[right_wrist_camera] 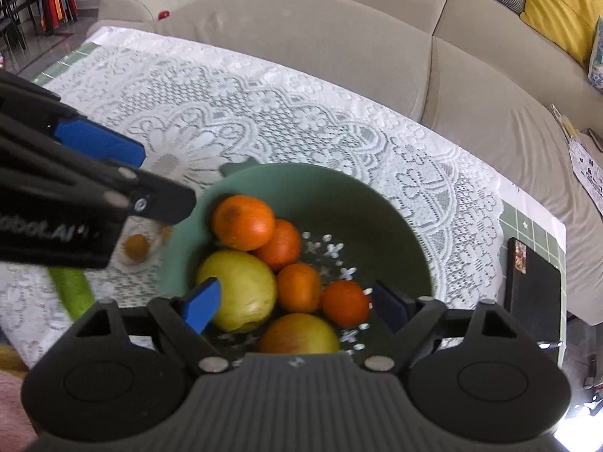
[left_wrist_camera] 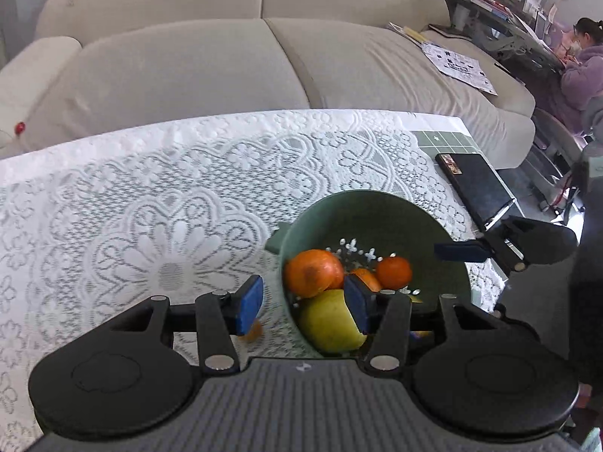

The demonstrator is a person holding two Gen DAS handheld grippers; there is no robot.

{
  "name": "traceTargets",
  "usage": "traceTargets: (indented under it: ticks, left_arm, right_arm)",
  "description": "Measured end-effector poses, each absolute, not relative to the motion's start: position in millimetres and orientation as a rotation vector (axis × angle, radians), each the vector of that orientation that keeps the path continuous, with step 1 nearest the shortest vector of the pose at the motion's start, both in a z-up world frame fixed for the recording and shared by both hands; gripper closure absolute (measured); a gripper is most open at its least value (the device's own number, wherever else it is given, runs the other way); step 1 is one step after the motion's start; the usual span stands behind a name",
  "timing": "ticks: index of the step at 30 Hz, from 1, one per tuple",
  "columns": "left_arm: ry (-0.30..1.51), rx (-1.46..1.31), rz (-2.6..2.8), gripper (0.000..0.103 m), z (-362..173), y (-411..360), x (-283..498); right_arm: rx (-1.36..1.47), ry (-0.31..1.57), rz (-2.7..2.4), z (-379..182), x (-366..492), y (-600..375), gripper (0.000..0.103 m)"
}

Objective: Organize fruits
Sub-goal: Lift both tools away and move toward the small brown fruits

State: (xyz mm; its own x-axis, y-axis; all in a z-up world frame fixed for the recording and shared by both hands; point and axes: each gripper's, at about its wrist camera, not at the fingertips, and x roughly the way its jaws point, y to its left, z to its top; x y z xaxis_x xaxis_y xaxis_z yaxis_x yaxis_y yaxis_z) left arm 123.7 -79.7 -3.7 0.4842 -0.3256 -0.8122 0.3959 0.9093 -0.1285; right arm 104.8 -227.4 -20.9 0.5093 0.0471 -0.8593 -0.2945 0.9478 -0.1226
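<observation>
On the lace-covered bench, from the left: one green vegetable, one small brownish fruit. One left gripper, fingers partly apart, holding nothing. One green bowl: four oranges, one yellow-green apple, one reddish-yellow apple. One right gripper above the bowl, fingers wide, empty. One black box far right.
</observation>
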Motion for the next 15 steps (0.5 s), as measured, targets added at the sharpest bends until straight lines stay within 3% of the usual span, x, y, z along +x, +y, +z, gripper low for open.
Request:
traceTargets:
  ticks: [15]
  left_arm:
    - [0.939,0.140,-0.389,0.044,12,-46,81]
  right_arm:
    - [-0.140,0.966,0.205,-13,50,-191,0.015]
